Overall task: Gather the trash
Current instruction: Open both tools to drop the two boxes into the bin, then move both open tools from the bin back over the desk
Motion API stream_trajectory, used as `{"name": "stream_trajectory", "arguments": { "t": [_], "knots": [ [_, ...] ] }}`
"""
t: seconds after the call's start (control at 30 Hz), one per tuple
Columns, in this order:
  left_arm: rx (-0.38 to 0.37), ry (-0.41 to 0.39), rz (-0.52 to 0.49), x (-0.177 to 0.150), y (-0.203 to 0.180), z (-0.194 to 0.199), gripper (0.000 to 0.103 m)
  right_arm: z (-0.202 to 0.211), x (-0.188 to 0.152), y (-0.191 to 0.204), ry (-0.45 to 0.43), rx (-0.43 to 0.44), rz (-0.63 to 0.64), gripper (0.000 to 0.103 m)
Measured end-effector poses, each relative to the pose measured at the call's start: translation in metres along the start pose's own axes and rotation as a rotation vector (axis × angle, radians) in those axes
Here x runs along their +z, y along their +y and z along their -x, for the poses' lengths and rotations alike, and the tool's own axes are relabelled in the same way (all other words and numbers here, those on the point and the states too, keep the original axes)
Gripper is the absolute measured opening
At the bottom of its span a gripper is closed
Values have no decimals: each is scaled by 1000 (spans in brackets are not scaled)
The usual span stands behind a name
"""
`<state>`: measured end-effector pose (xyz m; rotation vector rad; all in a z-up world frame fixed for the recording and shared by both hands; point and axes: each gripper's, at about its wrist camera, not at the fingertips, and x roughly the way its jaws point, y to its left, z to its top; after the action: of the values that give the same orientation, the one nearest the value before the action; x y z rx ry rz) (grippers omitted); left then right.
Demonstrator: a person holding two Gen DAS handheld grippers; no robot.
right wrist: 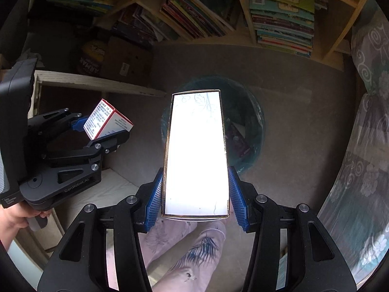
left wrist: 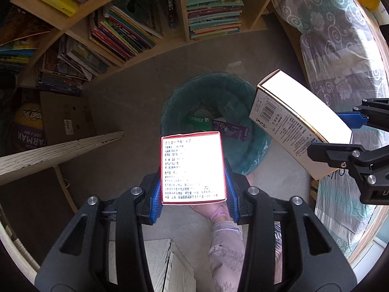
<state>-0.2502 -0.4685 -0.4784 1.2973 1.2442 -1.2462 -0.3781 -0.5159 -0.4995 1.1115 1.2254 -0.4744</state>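
Note:
My left gripper is shut on a small red-edged white box with printed text. It also shows in the right wrist view, at the left. My right gripper is shut on a long white gold-edged box. That box also shows in the left wrist view, at the right. Both boxes are held above the floor, near a round bin with a teal liner, which also shows in the right wrist view. Trash packets lie inside the bin.
A wooden bookshelf full of books stands behind the bin. A cardboard box and a ball sit at the left by a wooden board. A patterned bed cover runs along the right. The person's legs are below.

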Motion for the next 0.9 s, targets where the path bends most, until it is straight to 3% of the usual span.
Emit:
{"name": "stream_trajectory", "arguments": {
  "t": [0.2,0.27,0.4,0.9],
  "knots": [
    [4,4,-25,6,-3,-25,40,-23,7,-13,0,11,-25,53],
    [16,5,-34,8,-3,-29,56,-27,10,-17,-1,22,-39,54],
    [33,3,-45,9,-2,-33,55,-27,15,-20,-24,21,-57,66],
    [25,-15,-49,1,4,-19,62,-12,0,-24,-48,27,-83,72]
  ]
}}
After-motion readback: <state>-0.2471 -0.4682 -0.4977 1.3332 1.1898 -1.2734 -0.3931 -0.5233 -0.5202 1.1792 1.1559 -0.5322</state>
